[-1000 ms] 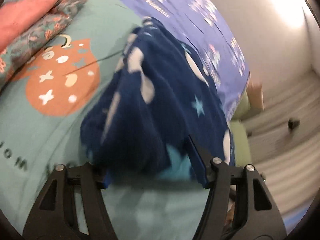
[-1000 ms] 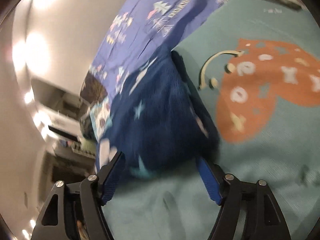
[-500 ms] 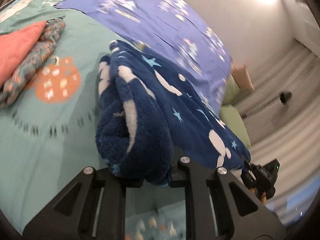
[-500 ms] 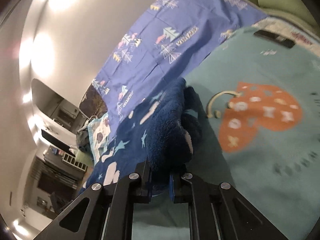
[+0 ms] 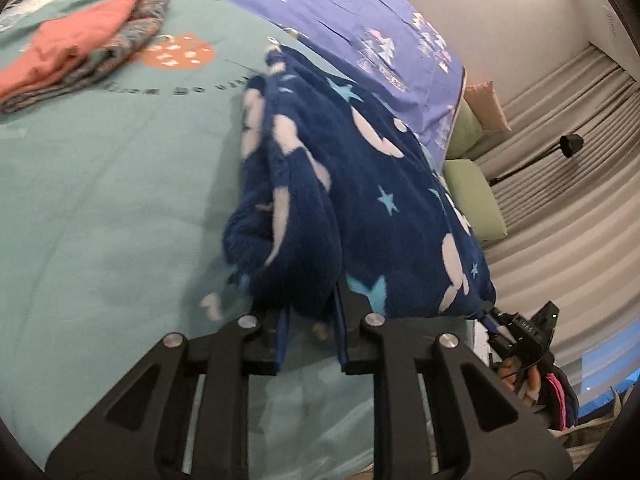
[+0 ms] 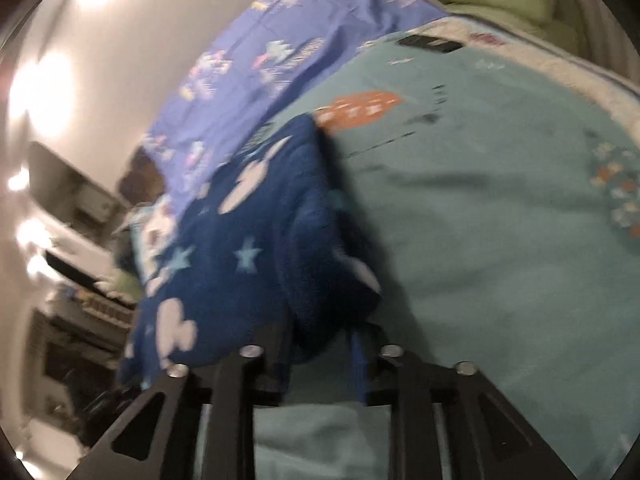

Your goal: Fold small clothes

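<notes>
**Both grippers pinching the blue fleece, lifted off the bed**

Your left gripper [image 5: 310, 334] has its fingers [image 5: 282, 338] pinched on a bunched fold of the dark blue fleece garment [image 5: 360, 208], the one with white moons and pale blue stars. The jaws have just eased open a little, yet the fabric sits wedged between the blue pads, so it counts as held. Your right gripper [image 6: 322, 364] does the same at another edge of that garment [image 6: 248, 240]: its fingers [image 6: 358, 364] have just been parting some, with a thick wad of fleece between them; that view is blurred, so the exact pad contact is hard to read.

Landmark is the teal bed cover [image 5: 100, 184]. The garment hangs in a sagging sheet between your two grippers, its far end resting on that cover, near the cover's edge where a purple patterned sheet [image 5: 360, 12] begins. In the left wrist view the other gripper [image 5: 520, 332] shows at the garment's lower right corner, with fingers of your hand just under it.

On the far part of the cover lies a stack of folded clothes: a coral piece [image 5: 76, 48] on top of a floral patterned one [image 5: 132, 44]. Just beside the stack the cover carries an orange printed patch [image 5: 180, 54] and a line of dark lettering. Beyond the cover's edge sit green cushions [image 5: 476, 200] and pale curtains [image 5: 568, 168].
</notes>
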Demonstrator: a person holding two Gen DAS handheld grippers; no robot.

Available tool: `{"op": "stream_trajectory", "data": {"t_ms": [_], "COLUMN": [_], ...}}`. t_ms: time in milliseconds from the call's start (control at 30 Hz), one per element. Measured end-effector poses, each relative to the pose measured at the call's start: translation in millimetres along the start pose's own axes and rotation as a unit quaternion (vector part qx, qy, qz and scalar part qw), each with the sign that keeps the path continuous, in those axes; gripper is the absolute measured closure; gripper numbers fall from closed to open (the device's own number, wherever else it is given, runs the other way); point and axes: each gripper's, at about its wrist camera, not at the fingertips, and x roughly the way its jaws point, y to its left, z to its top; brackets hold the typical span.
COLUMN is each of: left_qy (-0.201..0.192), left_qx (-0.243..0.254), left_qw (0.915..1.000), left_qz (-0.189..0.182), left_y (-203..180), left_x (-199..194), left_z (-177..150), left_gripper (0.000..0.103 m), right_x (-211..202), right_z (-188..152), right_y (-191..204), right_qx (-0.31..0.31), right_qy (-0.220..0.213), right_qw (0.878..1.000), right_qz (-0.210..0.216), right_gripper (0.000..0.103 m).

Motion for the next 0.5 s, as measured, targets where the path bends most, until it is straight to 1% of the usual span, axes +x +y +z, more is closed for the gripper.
{"op": "stream_trajectory", "data": {"t_ms": [33, 67, 100, 133, 167, 200, 233, 267, 300, 333, 367, 433, 500], "left_qy": [-0.008, -0.019, -0.031, -0.043, -0.066, -0.087, -0.111, -0.133, -0.152, -0.161, -0.163, -0.153, -0.126], "left_qx": [0.002, 0.01, 0.02, 0.031, 0.053, 0.067, 0.081, 0.092, 0.103, 0.115, 0.128, 0.158, 0.178], "left_qw": [0.9999, 0.9994, 0.9984, 0.9969, 0.9926, 0.9878, 0.9817, 0.9767, 0.9735, 0.9725, 0.9719, 0.9706, 0.9723], "left_qz": [0.01, 0.026, 0.044, 0.058, 0.088, 0.111, 0.132, 0.142, 0.137, 0.124, 0.112, 0.097, 0.083], "left_y": [2.0, -0.2, -5.2, -9.0, -17.8, -23.3, -29.1, -35.9, -43.5, -51.3, -60.0, -80.7, -99.0], "left_x": [-4.9, -11.3, -16.5, -23.1, -32.2, -39.8, -48.6, -58.0, -65.4, -66.7, -64.7, -46.6, -15.1], "left_z": [-1.3, -1.7, -2.2, -6.1, -5.6, -4.9, -2.3, 0.1, 4.9, 12.8, 17.9, 28.2, 36.3], "left_gripper": [0.08, 0.08, 0.08, 0.08, 0.08, 0.08, 0.08, 0.08, 0.08, 0.08, 0.08, 0.08, 0.08], "right_x": [-6.7, -16.8, -24.6, -34.8, -39.6, -40.3, -39.3, -33.9, -24.7, -15.3, -2.1, 21.6, 47.4], "right_z": [2.2, 5.1, 7.1, 6.0, 5.6, 7.1, 7.1, 5.5, 2.5, -1.7, -6.6, -17.2, -25.0], "right_y": [-2.2, -3.2, -1.5, -0.4, 6.3, 14.6, 24.8, 39.2, 56.7, 73.6, 93.9, 126.6, 155.1], "right_qx": [0.007, 0.011, 0.008, -0.001, -0.015, -0.027, -0.043, -0.066, -0.096, -0.125, -0.159, -0.207, -0.228], "right_qy": [-0.019, -0.053, -0.079, -0.106, -0.126, -0.134, -0.135, -0.126, -0.108, -0.09, -0.069, -0.037, -0.004], "right_qw": [1.0, 0.997, 0.994, 0.99, 0.987, 0.986, 0.987, 0.989, 0.989, 0.988, 0.985, 0.976, 0.969], "right_qz": [-0.016, -0.048, -0.074, -0.096, -0.101, -0.094, -0.073, -0.047, -0.021, -0.001, 0.018, 0.053, 0.09], "right_gripper": [0.067, 0.065, 0.061, 0.061, 0.061, 0.061, 0.06, 0.06, 0.061, 0.06, 0.06, 0.06, 0.06]}}
